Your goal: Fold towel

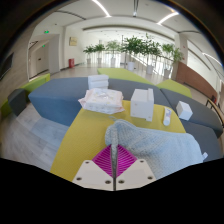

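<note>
A light grey-blue towel (150, 143) lies on the yellow table (85, 130), bunched up ahead and to the right of my fingers. My gripper (114, 153) is shut on the towel's near edge: the two magenta pads (103, 160) meet at their tips, and a fold of the cloth comes down between them. The towel spreads rightward from the grip to the table's right side. The part of the cloth inside the grip is hidden.
Beyond the towel stand a white box (142, 102), a crumpled white cloth (101, 99), a small white bottle (166, 116) and another white box (184, 110). Blue-grey seating (55, 98) surrounds the table. Potted plants (130, 48) stand far back in the hall.
</note>
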`<state>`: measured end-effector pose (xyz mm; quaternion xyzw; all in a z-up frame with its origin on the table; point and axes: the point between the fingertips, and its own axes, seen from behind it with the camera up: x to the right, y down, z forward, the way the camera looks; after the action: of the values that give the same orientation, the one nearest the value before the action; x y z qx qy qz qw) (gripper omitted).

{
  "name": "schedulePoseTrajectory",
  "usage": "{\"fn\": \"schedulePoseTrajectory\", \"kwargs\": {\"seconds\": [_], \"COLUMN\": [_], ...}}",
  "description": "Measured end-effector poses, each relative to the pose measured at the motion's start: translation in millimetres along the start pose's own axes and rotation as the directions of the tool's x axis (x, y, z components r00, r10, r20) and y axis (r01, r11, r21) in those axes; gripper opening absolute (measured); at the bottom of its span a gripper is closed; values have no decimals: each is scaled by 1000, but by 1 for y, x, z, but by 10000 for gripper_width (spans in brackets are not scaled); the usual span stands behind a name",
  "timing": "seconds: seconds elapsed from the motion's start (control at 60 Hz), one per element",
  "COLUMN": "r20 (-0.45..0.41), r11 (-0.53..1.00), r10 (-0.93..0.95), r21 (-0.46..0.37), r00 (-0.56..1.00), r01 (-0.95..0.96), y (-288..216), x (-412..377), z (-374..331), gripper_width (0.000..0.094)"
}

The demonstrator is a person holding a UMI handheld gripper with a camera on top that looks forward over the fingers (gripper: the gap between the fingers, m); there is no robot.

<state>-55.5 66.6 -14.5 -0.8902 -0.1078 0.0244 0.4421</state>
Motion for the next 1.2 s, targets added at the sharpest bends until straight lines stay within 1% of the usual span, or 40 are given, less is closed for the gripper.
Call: {"fn": "schedulePoseTrajectory", "kwargs": {"seconds": [0.083, 0.117, 0.15, 0.267, 0.35, 0.433, 0.483, 0.567, 0.65, 0.717, 0.833, 0.85, 0.867, 0.883, 0.9, 0.95, 0.983, 1.0, 1.017, 1.117, 1.2], "r20": [23, 41, 38, -14, -75, -168, -204, -227, -233, -218, -192, -191, -191, -192, -199, -248, -272, -277, -273, -198, -165], "r11": [1000, 999, 998, 987, 982, 985, 990, 991, 982, 982, 977, 977, 977, 976, 976, 977, 980, 981, 983, 984, 979], "r10": [-7, -1, 5, 26, 68, 87, 94, 136, 163, 176, 199, 199, 198, 196, 194, 182, 170, 166, 162, 172, 201], "r21": [10, 33, 54, 161, 182, 161, 122, 43, -54, -28, -37, -41, -46, -53, -58, -65, -58, -52, -45, -18, 1], "r00": [1000, 999, 999, 1000, 995, 982, 974, 964, 959, 960, 961, 961, 961, 962, 961, 952, 947, 946, 948, 965, 966], "r01": [7, -1, -7, -23, -53, -60, -70, -129, -180, -186, -210, -210, -210, -209, -209, -203, -193, -187, -181, -180, -204], "y": [-8, -19, -32, -79, -88, -68, -45, 1, 46, 48, 43, 44, 45, 46, 47, 45, 40, 39, 35, 20, 15], "x": [-1, 0, 8, 67, 129, 198, 230, 265, 278, 284, 281, 281, 281, 281, 283, 297, 302, 304, 303, 282, 261], "z": [-11, -19, -30, -75, -98, -105, -101, -85, -66, -57, -60, -61, -62, -63, -66, -80, -90, -96, -102, -142, -186], "gripper_width": [9, 9, 9, 9, 9, 10, 12, 11, 13, 17, 37, 54, 94, 203, 274, 586, 817, 815, 851, 848, 849]}}
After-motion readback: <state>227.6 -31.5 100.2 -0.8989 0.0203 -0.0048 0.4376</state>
